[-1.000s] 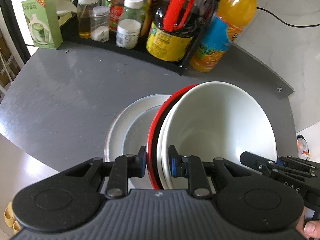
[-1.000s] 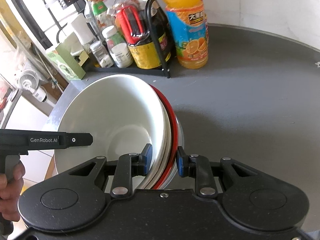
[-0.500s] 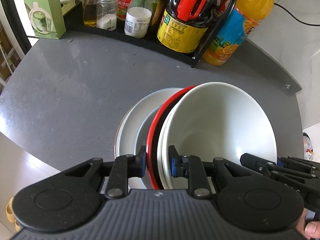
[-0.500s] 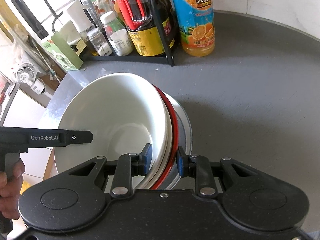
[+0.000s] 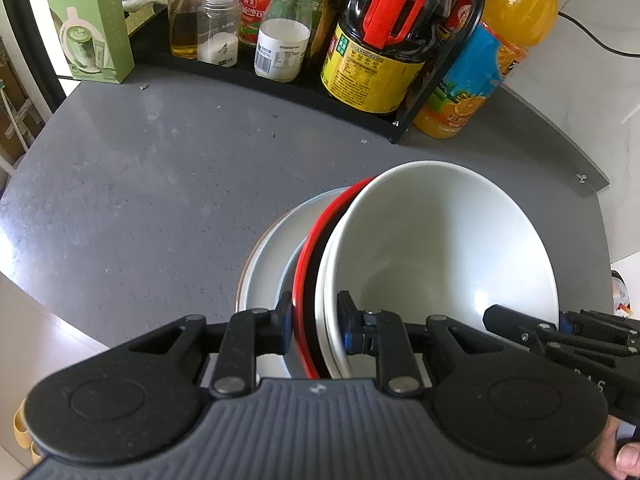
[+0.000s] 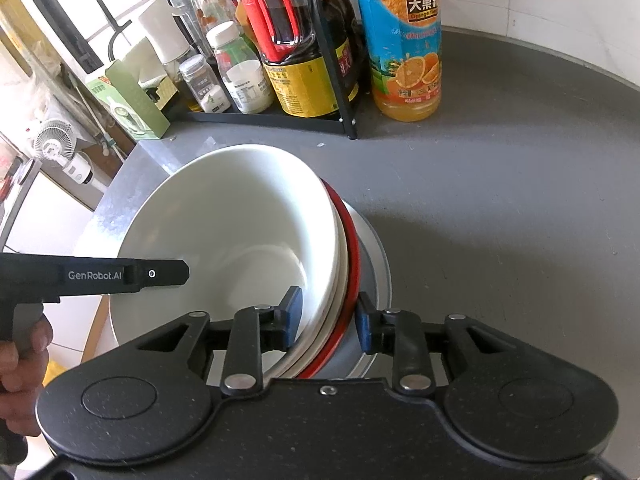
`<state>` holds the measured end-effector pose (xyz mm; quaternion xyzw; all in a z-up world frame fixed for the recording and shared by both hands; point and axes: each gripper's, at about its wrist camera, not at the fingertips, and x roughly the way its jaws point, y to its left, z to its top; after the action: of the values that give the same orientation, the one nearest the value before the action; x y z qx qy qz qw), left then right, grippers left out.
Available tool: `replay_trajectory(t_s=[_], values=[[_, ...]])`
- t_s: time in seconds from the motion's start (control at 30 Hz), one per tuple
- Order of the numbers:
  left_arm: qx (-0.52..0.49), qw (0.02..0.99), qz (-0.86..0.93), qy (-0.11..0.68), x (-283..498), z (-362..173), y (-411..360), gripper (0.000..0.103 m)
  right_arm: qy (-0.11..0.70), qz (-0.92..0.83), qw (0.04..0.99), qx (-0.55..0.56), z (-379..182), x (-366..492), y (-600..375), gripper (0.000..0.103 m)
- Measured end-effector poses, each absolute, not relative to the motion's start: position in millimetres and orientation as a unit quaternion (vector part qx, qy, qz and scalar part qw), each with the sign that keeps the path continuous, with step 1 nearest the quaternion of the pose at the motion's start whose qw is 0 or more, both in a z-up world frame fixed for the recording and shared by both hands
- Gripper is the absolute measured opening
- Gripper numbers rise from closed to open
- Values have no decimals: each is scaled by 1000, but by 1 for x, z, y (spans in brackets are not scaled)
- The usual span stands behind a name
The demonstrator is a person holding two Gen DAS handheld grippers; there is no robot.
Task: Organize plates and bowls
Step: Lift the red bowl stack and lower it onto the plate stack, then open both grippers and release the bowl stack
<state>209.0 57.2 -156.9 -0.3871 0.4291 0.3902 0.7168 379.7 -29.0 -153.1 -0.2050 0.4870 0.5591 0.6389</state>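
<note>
A stack of bowls stands tilted on edge: a large white bowl (image 5: 440, 248) (image 6: 232, 232) nested with another white one in a red-rimmed bowl (image 5: 320, 232) (image 6: 352, 248). My left gripper (image 5: 316, 324) is shut on the stack's near rim, one pad inside the white bowl and one outside the red rim. My right gripper (image 6: 328, 316) is shut on the rim from the opposite side. A pale grey plate (image 5: 268, 252) (image 6: 378, 264) lies flat just under the stack. I cannot tell whether the bowls touch it.
A black rack (image 5: 360, 96) of sauce bottles and jars lines the far side of the grey countertop (image 5: 140, 180). An orange juice bottle (image 6: 404, 48) stands beside it, and a green box (image 5: 92, 28) at far left. The counter edge drops off near left. A hand (image 6: 20, 352) holds the left tool.
Both grippers have carried the bowl stack a little toward the rack and further over the grey plate, which now shows more beside the red rim. Both grips are unchanged.
</note>
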Motion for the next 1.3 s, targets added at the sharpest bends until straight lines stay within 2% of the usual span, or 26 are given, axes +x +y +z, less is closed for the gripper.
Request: replay_trajectory(t_s=[0.13,0.2,0.27,0.37,0.43,0.67,0.87,0.97,1.3], values=[[-376,723,391,427,211,-152,53,29,492,565,632,-198,-151,382,-30,36],[-374,727,389,425,211,-147,53,37,490,573,629,-191,-148,381,-31,45],[-371,728,391,423,210,-142,52,51,484,578,629,-188,-144,380,-32,51],[-351,735,396,423,212,-133,49,62,476,586,629,-186,-139,380,-34,68],[-339,738,399,425,215,-129,45,66,473,588,630,-184,-137,382,-36,73],[-317,739,422,419,222,-118,32,74,461,602,625,-184,-130,393,-50,80],[-311,759,403,406,216,-115,26,80,444,582,651,-201,-125,386,-58,82],[-314,768,379,410,211,-121,29,81,440,559,677,-189,-125,377,-63,86],[-257,825,269,425,180,-117,48,82,457,438,767,-108,-132,321,-84,88]])
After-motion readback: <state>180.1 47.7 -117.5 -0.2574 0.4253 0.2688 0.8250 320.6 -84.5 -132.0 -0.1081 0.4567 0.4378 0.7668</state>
